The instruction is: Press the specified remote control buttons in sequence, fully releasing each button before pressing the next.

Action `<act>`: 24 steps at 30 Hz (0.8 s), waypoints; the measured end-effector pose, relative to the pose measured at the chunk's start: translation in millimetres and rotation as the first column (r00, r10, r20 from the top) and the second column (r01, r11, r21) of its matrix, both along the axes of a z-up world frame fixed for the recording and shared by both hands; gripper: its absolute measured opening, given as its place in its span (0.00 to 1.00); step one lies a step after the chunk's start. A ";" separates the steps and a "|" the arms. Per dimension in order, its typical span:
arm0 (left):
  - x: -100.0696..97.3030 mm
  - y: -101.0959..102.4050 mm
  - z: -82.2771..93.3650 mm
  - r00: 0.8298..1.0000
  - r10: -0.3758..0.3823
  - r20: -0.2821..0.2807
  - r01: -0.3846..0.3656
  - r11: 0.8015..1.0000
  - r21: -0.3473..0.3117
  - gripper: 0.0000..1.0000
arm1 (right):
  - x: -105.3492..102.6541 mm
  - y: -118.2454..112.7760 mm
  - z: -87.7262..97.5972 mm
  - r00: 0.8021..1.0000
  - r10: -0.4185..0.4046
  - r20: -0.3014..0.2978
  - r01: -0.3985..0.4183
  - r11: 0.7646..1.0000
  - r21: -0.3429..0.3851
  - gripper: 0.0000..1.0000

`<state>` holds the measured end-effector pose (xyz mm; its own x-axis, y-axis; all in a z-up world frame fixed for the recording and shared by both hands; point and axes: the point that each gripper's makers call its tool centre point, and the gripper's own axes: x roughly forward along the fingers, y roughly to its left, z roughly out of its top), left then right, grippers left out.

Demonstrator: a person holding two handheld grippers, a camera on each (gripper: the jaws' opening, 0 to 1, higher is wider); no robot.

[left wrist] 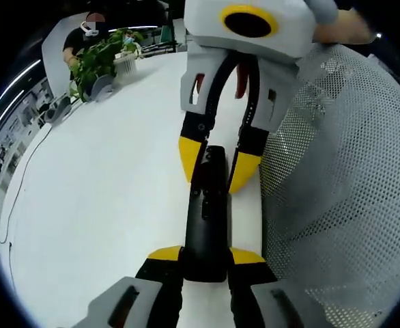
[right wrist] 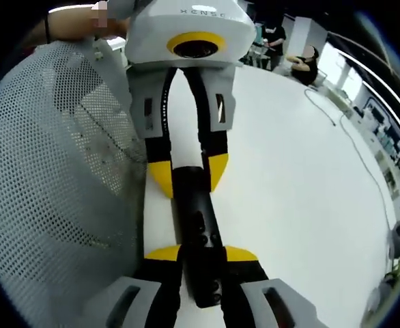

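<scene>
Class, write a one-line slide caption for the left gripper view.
Two yellow-tipped grippers hold a black remote from opposite ends above a white table.

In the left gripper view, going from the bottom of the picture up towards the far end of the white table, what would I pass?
The left tool gripping the black remote → the right tool at the remote's far end → bare white table → the potted plant.

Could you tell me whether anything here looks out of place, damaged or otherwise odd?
Nothing looks damaged or spilled. The black remote control is held at both ends, between the left gripper and the right gripper, above the white table.
</scene>
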<state>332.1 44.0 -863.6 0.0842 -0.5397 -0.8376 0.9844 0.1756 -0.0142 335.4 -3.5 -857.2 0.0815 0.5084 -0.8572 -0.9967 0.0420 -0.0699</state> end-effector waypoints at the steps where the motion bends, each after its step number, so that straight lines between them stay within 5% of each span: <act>1: -0.1 0.0 0.0 1.000 0.000 0.000 0.000 1.000 0.000 0.25 | 0.0 -1.1 0.0 1.000 0.002 0.000 -0.002 1.000 -0.001 0.19; 24: 0.6 -0.8 0.1 1.000 0.031 -0.006 -0.031 0.999 -0.015 0.25 | 6.9 -25.1 -9.3 1.000 -0.012 -0.009 0.012 1.000 -0.026 0.22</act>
